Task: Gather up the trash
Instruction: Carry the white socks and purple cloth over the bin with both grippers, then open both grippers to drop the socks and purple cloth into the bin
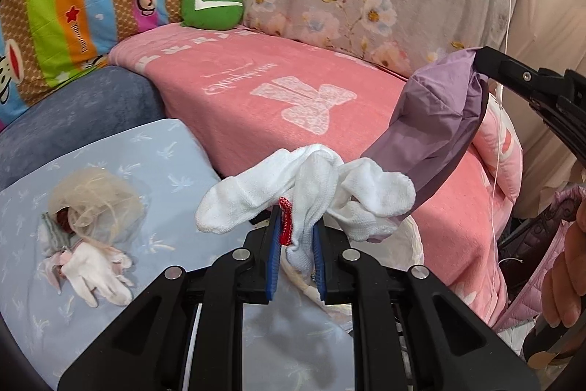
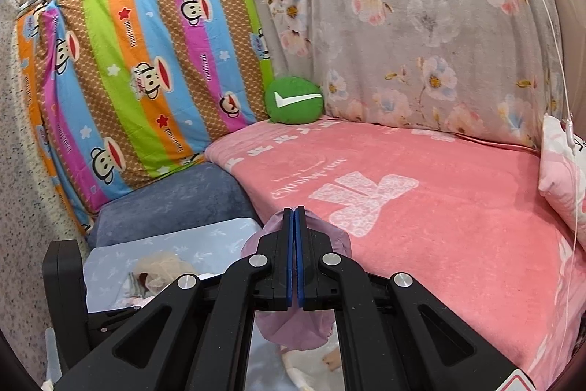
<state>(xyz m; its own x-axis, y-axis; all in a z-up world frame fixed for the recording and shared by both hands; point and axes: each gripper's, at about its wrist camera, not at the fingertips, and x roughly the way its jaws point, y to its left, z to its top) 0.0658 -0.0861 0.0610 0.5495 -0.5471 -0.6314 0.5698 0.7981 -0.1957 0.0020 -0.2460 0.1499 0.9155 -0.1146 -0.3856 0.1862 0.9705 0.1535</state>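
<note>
My left gripper (image 1: 296, 226) is shut on a white knitted glove (image 1: 304, 193) with a red trim, held up over the edge of the pink bed. My right gripper (image 2: 295, 218) is shut on the rim of a purple bag (image 2: 329, 237); in the left wrist view the bag (image 1: 432, 120) hangs open just right of the glove, held up by the right gripper (image 1: 479, 61). More trash lies on the light blue pad (image 1: 175, 149) at the left: a beige tangle of netting (image 1: 95, 200) and another white glove (image 1: 99, 273).
A pink blanket (image 2: 421, 207) covers the bed. A green round cushion (image 2: 295, 101) sits at its far corner. A striped cartoon sheet (image 2: 146, 79) and a floral sheet (image 2: 439, 24) hang behind. A blue-grey cushion (image 2: 172, 200) lies by the pad. A pink pillow (image 2: 564, 171) is at the right.
</note>
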